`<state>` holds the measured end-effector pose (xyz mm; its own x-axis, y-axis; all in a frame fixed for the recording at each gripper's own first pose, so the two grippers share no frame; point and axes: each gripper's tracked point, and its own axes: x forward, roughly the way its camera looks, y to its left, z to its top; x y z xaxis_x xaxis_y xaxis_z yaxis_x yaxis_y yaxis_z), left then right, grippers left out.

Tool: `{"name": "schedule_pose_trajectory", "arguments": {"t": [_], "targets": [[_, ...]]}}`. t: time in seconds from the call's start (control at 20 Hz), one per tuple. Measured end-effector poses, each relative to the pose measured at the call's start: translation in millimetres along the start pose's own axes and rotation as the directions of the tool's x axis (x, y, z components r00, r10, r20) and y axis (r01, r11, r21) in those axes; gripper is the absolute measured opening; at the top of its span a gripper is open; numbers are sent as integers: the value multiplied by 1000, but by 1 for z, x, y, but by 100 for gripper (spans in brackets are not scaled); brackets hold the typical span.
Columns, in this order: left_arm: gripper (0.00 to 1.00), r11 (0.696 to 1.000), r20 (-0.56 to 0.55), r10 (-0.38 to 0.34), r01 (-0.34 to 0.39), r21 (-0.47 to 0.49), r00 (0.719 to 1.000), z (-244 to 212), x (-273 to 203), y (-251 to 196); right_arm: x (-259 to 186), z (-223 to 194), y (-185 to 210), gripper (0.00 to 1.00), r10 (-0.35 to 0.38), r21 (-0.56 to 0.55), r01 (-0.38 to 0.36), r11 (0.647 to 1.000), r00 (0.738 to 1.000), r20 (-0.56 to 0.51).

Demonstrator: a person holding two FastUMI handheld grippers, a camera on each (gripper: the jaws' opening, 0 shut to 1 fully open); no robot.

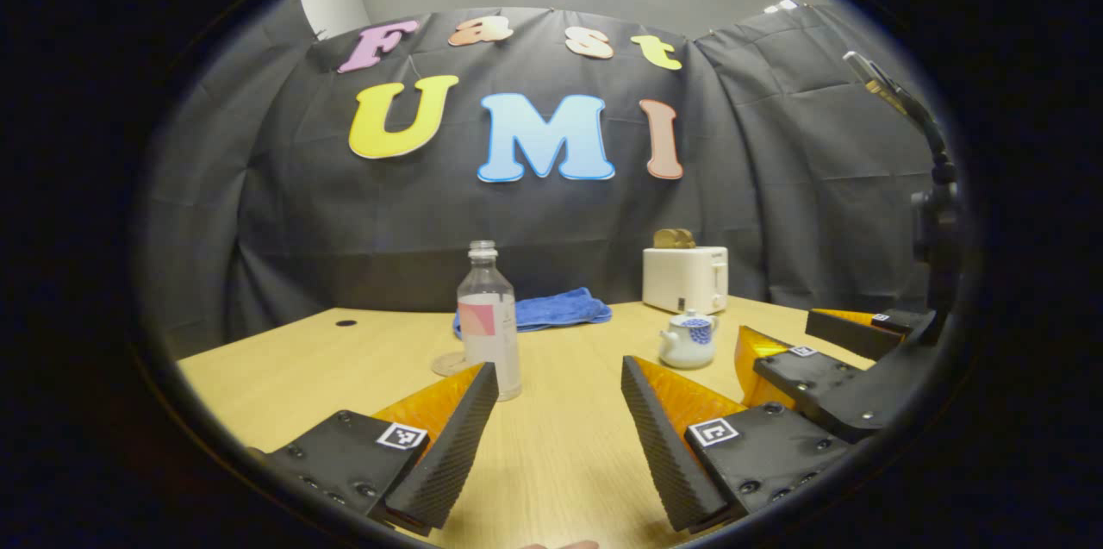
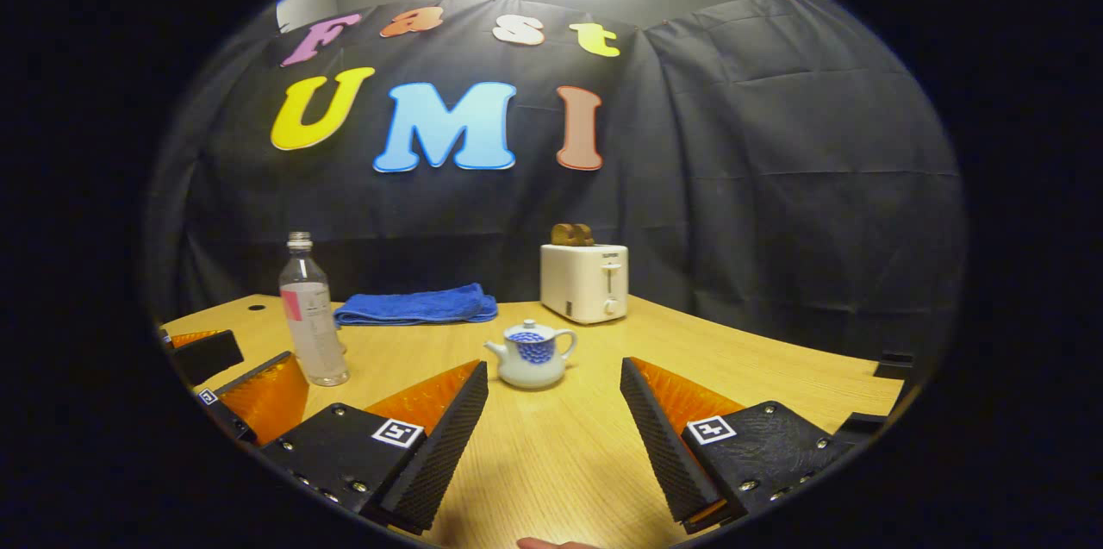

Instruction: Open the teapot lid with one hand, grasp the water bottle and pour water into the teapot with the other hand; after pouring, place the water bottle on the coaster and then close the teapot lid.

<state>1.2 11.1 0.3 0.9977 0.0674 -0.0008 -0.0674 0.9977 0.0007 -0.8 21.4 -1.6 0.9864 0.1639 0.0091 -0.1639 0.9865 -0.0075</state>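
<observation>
Wooden tabletop [image 1: 569, 446] carries an upright, capless water bottle [image 1: 489, 316] just ahead-left of the spread left gripper [image 1: 558, 437]. Its pink label is unreadable. Ahead of the spread right gripper [image 2: 553, 437] sits the lidded teapot [image 2: 532, 355]; a coaster [image 1: 446, 364] lies beside the bottle.

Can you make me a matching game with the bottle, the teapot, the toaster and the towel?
Things:
1. water bottle
2. teapot
3. toaster
4. towel

Descriptions:
A. blue and folded
B. bread sticking out on top
C. clear, no cap
D. white with a blue pattern, lid on

Pairs: 1-C, 2-D, 3-B, 4-A
</observation>
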Motion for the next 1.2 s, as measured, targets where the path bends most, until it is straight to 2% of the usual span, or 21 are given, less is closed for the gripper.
{"name": "schedule_pose_trajectory", "arguments": {"t": [0.1, 0.2, 0.35, 0.55, 0.75, 0.9, 1.0, 1.2], "targets": [[100, 996, 2, 86, -86, 2, 996, 0, 2, 13, -2, 3, 22, 95, 146, -4, -146, 989, 989, 0], [99, 990, -2, 143, -143, 3, 990, -1, 3, 21, 2, 3, 28, 95, 227, -4, -227, 974, 974, -3], [100, 989, -6, 149, -149, 4, 989, -2, 1, 21, 8, 2, 19, 95, 192, -6, -192, 981, 981, -5], [99, 993, -7, 114, -114, 5, 993, -3, 5, 14, 7, 2, 26, 96, 224, -7, -224, 975, 975, -3], [100, 991, -2, 133, -133, 5, 991, -1, 9, 18, 17, 2, 25, 95, 229, -36, -228, 973, 974, 0], [100, 992, 10, 128, -128, 1, 992, 9, 18, 22, 34, 12, 21, 95, 219, -74, -216, 974, 976, 25], [100, 993, 17, 117, -117, -18, 993, 21, 33, 25, 52, 21, 20, 96, 219, -47, -218, 975, 975, 19], [100, 989, 40, 144, -143, -19, 989, 43, 65, 54, 97, 37, 1, 95, 167, 6, -167, 986, 986, 29]]}}
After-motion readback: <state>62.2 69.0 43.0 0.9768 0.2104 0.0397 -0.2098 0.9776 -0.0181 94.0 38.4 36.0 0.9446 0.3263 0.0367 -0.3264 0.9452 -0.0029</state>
